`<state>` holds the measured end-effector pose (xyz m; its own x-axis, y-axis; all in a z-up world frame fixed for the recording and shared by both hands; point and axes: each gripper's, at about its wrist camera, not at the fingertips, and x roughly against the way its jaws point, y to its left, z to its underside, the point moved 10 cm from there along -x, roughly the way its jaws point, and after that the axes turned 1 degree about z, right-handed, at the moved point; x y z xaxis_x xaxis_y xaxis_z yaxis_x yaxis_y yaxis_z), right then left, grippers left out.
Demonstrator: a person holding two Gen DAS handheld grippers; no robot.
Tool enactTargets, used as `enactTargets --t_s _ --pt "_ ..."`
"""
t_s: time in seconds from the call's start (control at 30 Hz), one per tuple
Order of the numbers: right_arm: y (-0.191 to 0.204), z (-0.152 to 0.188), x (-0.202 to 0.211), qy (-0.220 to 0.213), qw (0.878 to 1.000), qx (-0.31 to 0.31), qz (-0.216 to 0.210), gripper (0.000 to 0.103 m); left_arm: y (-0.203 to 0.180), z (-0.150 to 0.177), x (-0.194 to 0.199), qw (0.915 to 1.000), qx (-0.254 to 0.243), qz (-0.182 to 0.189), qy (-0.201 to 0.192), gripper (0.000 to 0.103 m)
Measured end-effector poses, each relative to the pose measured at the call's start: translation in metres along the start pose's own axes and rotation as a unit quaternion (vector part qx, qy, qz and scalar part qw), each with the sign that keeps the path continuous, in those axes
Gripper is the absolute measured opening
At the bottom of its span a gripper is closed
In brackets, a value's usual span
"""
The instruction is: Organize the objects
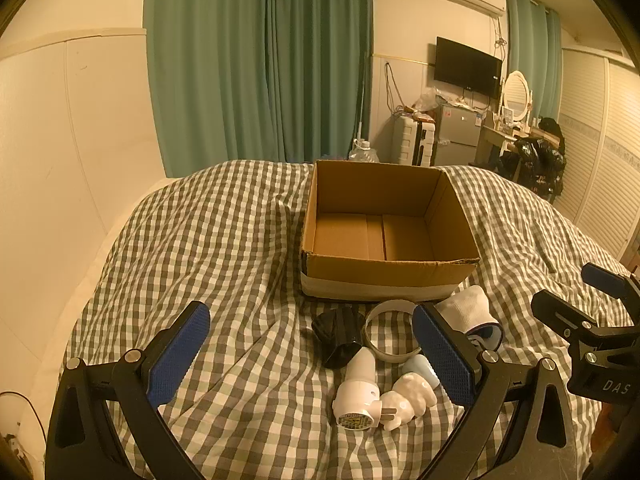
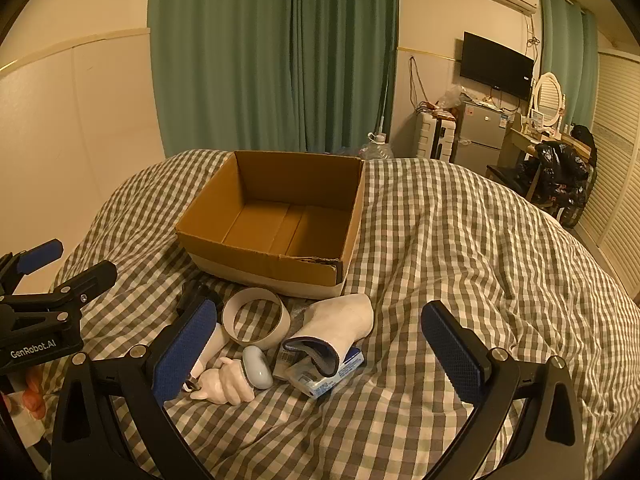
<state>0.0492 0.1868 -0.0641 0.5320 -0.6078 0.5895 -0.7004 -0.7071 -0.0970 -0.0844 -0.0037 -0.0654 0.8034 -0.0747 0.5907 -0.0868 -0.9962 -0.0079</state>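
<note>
An open cardboard box (image 1: 386, 276) (image 2: 264, 270) stands empty on the checked bed. In front of it lie a black roll (image 1: 338, 336), a white tape ring (image 1: 390, 312) (image 2: 256, 322), a white plug device (image 1: 358, 394), a white ceramic figurine (image 1: 412, 400) (image 2: 226, 384), a pale blue oval piece (image 2: 257, 366), a white sock (image 1: 472, 310) (image 2: 340, 322) and a small blue-white packet (image 2: 330, 378). My left gripper (image 1: 316, 360) is open, hovering over the pile. My right gripper (image 2: 320, 356) is open above the sock and packet.
The checked bedspread (image 2: 460, 260) covers the bed. A cream wall (image 1: 60, 160) is at the left, green curtains (image 1: 260, 60) behind. A fridge (image 2: 482, 136), suitcase, TV and dresser stand at the far right, past the bed.
</note>
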Motion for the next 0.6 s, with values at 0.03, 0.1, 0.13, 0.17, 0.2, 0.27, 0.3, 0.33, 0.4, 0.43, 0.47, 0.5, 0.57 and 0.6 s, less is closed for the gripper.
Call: enactTargets --t_s 0.03,0.1,0.13,0.17,0.2,0.27,0.3,0.33,0.4,0.43,0.47,0.5,0.57,0.6 --pt "0.0 -0.0001 0.0001 0.0 1.0 0.0 0.0 0.103 -0.0001 0.0 0.0002 1.0 0.0 0.001 0.0 0.103" --pt "0.0003 -0.0001 0.0003 0.001 1.0 0.0 0.0 0.103 0.0003 0.0002 -0.0001 1.0 -0.001 -0.001 0.0 0.103" --pt "0.0002 -0.0001 0.0002 0.001 1.0 0.0 0.0 0.103 -0.0001 0.0004 -0.0001 1.0 -0.001 -0.001 0.0 0.103" --pt "0.0004 0.0 0.0002 0.001 1.0 0.0 0.0 0.103 -0.0002 0.0006 -0.0002 1.0 -0.002 0.0 0.001 0.103" --pt "0.0003 -0.0001 0.0 0.001 1.0 0.0 0.0 0.103 -0.0003 0.0008 -0.0003 1.0 -0.002 0.001 0.001 0.103" --pt "0.0009 -0.0004 -0.0001 0.002 1.0 0.0 0.001 0.103 -0.0008 0.0011 -0.0003 1.0 -0.003 0.003 0.001 0.103" --pt "0.0007 -0.0004 -0.0001 0.002 1.0 -0.001 0.001 0.103 -0.0006 0.001 -0.0004 1.0 -0.003 0.003 0.002 0.103" --pt "0.0006 -0.0003 -0.0001 0.001 1.0 -0.001 0.001 0.103 -0.0007 0.001 -0.0002 1.0 -0.003 0.004 0.001 0.103" --pt "0.001 -0.0003 -0.0002 0.002 1.0 -0.002 0.001 0.103 -0.0009 0.0008 -0.0004 1.0 -0.003 0.005 0.001 0.103" --pt "0.001 -0.0002 -0.0003 0.002 1.0 -0.002 0.002 0.103 -0.0011 0.0009 -0.0005 1.0 -0.004 0.006 0.001 0.103" --pt "0.0009 0.0002 -0.0006 0.003 1.0 -0.002 0.003 0.103 -0.0013 0.0009 -0.0004 1.0 -0.004 0.006 0.001 0.103" --pt "0.0004 0.0003 -0.0011 0.004 1.0 -0.002 0.004 0.103 -0.0013 0.0009 -0.0005 1.0 -0.004 0.007 0.001 0.103" --pt "-0.0004 0.001 -0.0014 0.005 1.0 -0.005 0.006 0.103 -0.0016 0.001 -0.0004 1.0 -0.005 0.008 0.001 0.103" --pt "-0.0004 0.0008 -0.0016 0.005 1.0 -0.005 0.007 0.103 -0.0017 0.0011 -0.0005 0.9999 -0.005 0.008 0.002 0.103"
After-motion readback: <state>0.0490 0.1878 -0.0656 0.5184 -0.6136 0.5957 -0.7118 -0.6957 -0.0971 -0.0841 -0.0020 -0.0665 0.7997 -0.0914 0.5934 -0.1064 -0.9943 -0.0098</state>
